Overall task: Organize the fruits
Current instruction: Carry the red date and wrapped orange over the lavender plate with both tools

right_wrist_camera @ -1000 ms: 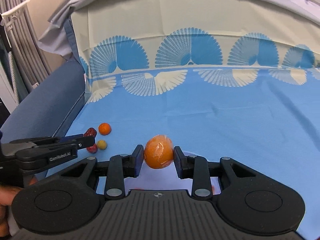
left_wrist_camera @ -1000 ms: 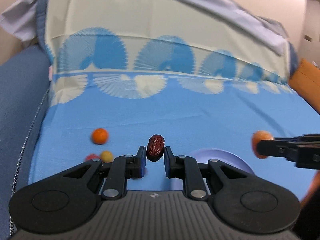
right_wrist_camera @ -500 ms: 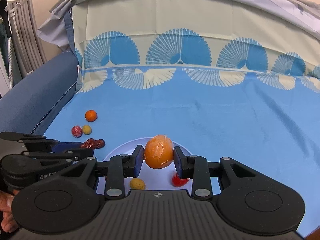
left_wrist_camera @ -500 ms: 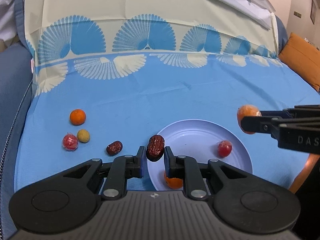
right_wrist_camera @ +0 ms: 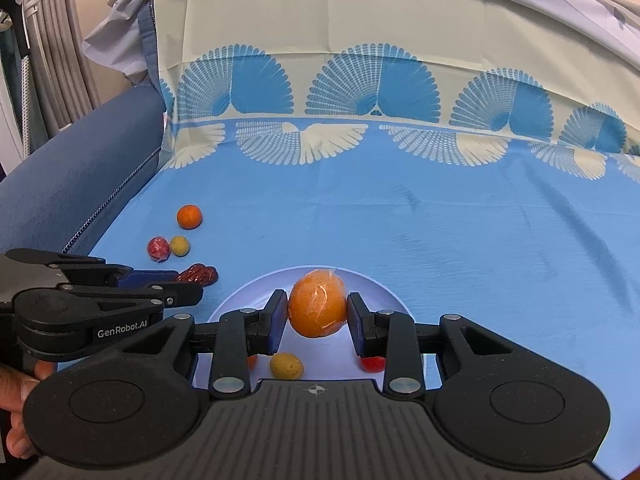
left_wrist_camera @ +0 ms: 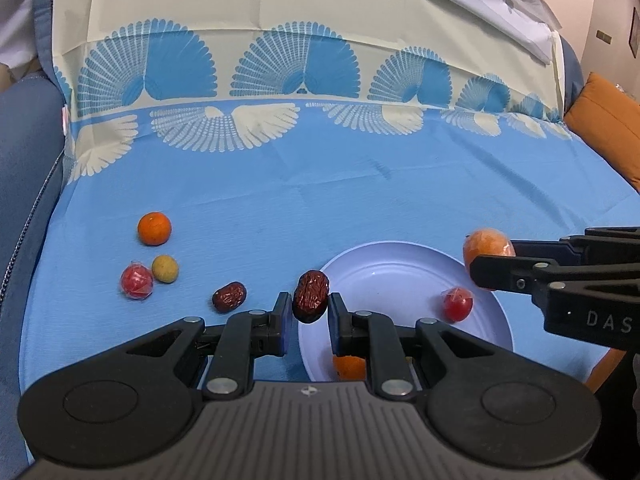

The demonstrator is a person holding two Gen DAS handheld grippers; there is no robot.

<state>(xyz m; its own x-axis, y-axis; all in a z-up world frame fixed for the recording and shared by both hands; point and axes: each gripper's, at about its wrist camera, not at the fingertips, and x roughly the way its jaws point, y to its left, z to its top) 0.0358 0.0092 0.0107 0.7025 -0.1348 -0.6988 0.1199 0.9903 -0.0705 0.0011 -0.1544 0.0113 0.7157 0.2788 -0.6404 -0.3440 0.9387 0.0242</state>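
A pale blue plate (left_wrist_camera: 404,276) sits on the blue-sheeted bed (left_wrist_camera: 360,184), already holding a few small fruits. The right claw (right_wrist_camera: 317,314) grips a wrapped orange (right_wrist_camera: 317,303) above the plate, and the left claw (left_wrist_camera: 309,304) pinches a red date (left_wrist_camera: 311,296) just over its left rim. This looks like the delivery step: next, lower each over the plate and release.
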